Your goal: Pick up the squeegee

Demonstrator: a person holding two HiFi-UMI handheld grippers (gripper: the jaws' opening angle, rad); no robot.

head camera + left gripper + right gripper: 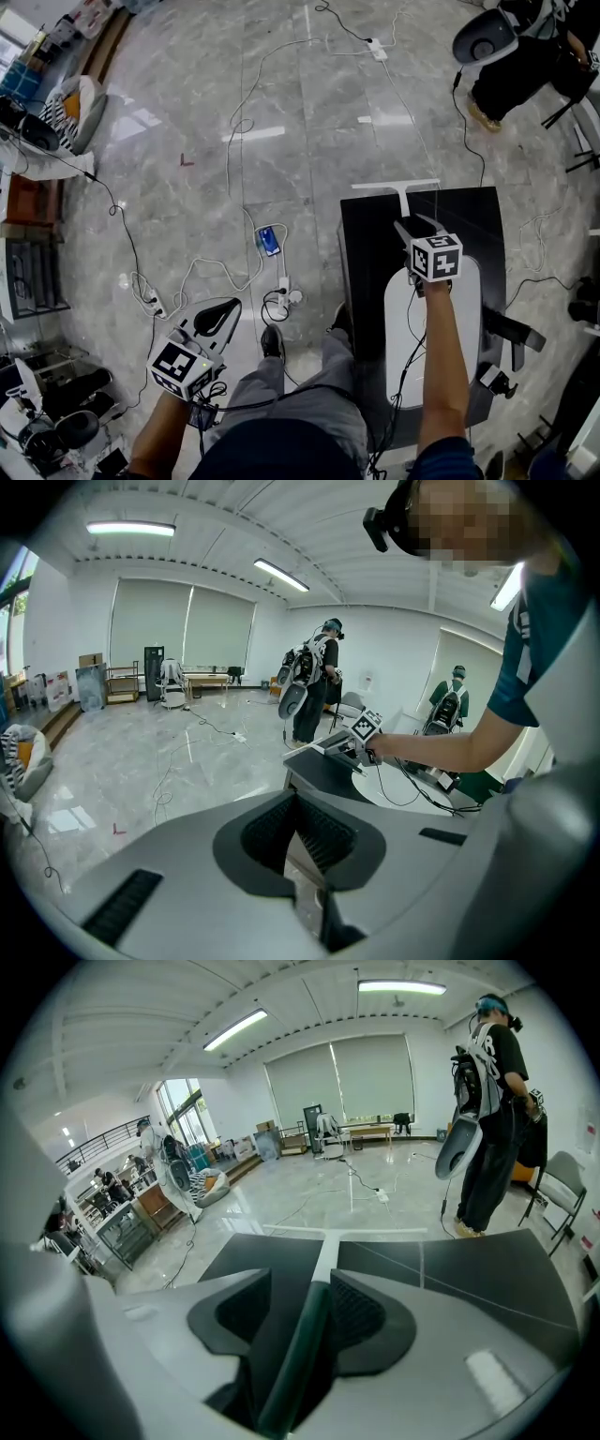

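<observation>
right gripper (pixel 422 227) (pixel 300 1283): over the black surface (pixel 366 234) (pixel 469 1269), pointing forward and down, marker cube on top. fingers apart, wide. the squeegee's dark green handle runs between them. it sits close to the right finger, with a clear gap on the left, so it is not clamped.

squeegee (pixel 403 197) (pixel 324 1252): lies flat on the surface at its far edge. white blade crosswise along that edge, white stem leading back toward the person, then the green handle inside the gripper's opening. in the head view the handle is covered by the gripper; only the blade and stem show.

left gripper (pixel 220 314) (pixel 296 803): held low at the person's left, off the surface, above the floor (pixel 234 141). fingers drawn together at the tips, nothing between them; a thin strip of floor shows through the gap behind the tips. its own view looks across to the right gripper and the corner of the surface.

surface, other: a white oval panel (pixel 469 309) lies on the near part, under the right forearm.

floor: grey marble, thin cables looping over it, a blue phone (pixel 269 241) just left of the surface.

room: another person (pixel 487 1101) with gear on the back stands beyond the surface's far right corner.
</observation>
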